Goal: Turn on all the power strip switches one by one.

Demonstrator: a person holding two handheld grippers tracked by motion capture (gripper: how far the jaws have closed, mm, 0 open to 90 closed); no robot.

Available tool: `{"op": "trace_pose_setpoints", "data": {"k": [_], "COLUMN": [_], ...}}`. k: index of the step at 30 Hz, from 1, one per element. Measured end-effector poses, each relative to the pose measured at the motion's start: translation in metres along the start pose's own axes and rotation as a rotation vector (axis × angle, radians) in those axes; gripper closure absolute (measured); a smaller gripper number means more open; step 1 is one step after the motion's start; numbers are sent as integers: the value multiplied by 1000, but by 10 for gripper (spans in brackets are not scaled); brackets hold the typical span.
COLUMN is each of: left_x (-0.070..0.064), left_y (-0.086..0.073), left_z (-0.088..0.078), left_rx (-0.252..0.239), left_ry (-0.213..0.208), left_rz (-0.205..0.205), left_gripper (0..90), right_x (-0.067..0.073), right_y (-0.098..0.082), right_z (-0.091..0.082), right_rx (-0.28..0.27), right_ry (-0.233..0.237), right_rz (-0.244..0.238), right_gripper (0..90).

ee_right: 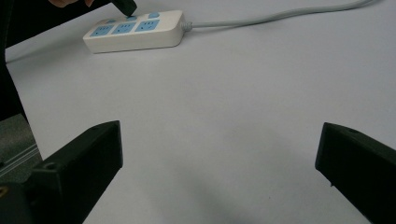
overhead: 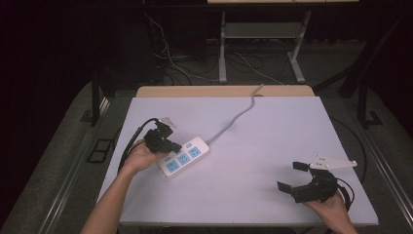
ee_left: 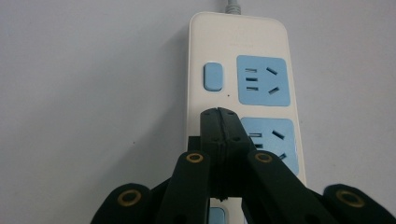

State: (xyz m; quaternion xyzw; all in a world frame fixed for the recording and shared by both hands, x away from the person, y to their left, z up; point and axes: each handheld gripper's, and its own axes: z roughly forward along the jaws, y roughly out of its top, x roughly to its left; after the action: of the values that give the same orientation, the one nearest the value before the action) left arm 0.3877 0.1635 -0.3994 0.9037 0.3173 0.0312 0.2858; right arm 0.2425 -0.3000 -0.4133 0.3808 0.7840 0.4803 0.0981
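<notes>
A pale grey table [overhead: 272, 146] carried a white power strip [overhead: 187, 155] under the left gripper [overhead: 171, 144], its grey cord [overhead: 234, 119] trailing away beyond.

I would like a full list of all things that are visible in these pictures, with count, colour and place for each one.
power strip: one, white with three blue sockets and blue switches, left half of the table
power strip cable: one, grey, runs from the strip to the table's far edge
table: one, pale grey top, centre
floor cables: several, white and dark, on the grey floor behind the table
desk frame: one, light grey legs, beyond the table
left gripper: one, black, jaws closed together, tip over the strip at a switch
right gripper: one, black, jaws wide apart, near right of the table
hands: two, one holding each gripper
</notes>
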Motion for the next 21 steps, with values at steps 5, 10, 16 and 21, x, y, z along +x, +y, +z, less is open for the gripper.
{"op": "trace_pose_setpoints", "data": {"k": [5,10,16,21], "left_x": [1,3,4,4], "left_y": [-1,-2,-1,-1], "left_z": [1,1,3,4], "left_rx": [-8,-10,2,4], "left_ry": [-13,-24,-34,-34], "left_rz": [-10,-21,-58,-57], "left_gripper": [896,897,898,900], "right_x": [0,0,1,1], "right_y": [0,0,0,0], "right_z": [-1,-1,-2,-3], "right_rx": [-3,-4,-6,-6], "right_ry": [-1,-2,-2,0], "right_rz": [1,1,-3,-4], "right_gripper": [7,7,7,7]}}
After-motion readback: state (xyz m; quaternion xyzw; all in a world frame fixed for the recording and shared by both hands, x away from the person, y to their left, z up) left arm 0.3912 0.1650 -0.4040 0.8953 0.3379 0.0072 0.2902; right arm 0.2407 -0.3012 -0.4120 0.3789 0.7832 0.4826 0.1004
